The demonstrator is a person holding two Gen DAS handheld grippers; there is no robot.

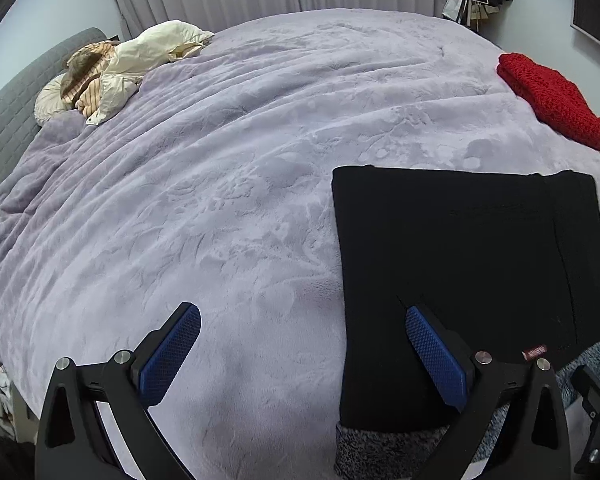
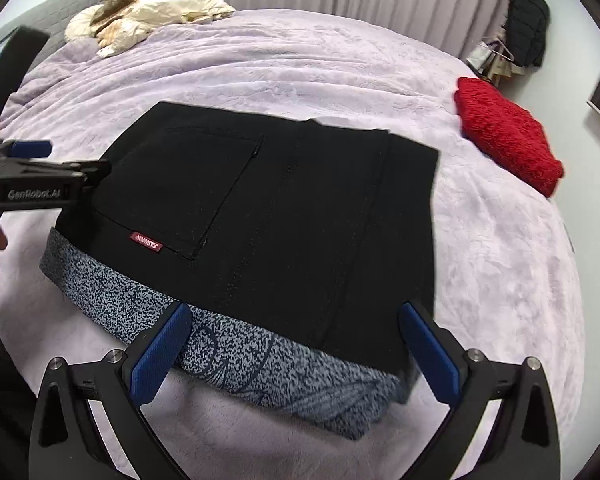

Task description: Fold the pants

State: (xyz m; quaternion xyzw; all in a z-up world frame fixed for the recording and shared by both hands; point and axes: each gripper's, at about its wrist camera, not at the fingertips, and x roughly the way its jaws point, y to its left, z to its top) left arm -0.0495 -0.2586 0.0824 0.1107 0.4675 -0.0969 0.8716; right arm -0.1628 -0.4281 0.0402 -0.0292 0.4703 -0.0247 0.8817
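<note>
Left gripper [image 1: 302, 320]: jaws spread wide, gripping nothing, held low over the lilac bedspread [image 1: 220, 200]; its right blue pad [image 1: 434, 354] overlaps the near left corner of the folded black pants [image 1: 460, 248], though contact cannot be judged. Right gripper [image 2: 294, 320]: jaws likewise wide apart and empty, straddling the near edge of the pants, which lie folded into a compact rectangle on a folded speckled grey-blue garment [image 2: 260, 360]. A red label [image 2: 146, 242] and a pocket seam show on the pants; other details are lost in the black. The grey-blue garment is mostly hidden beneath. A red knit item [image 2: 508, 140] lies well apart, toward the far right; cream bedding [image 2: 172, 8] sits at the headboard.
</note>
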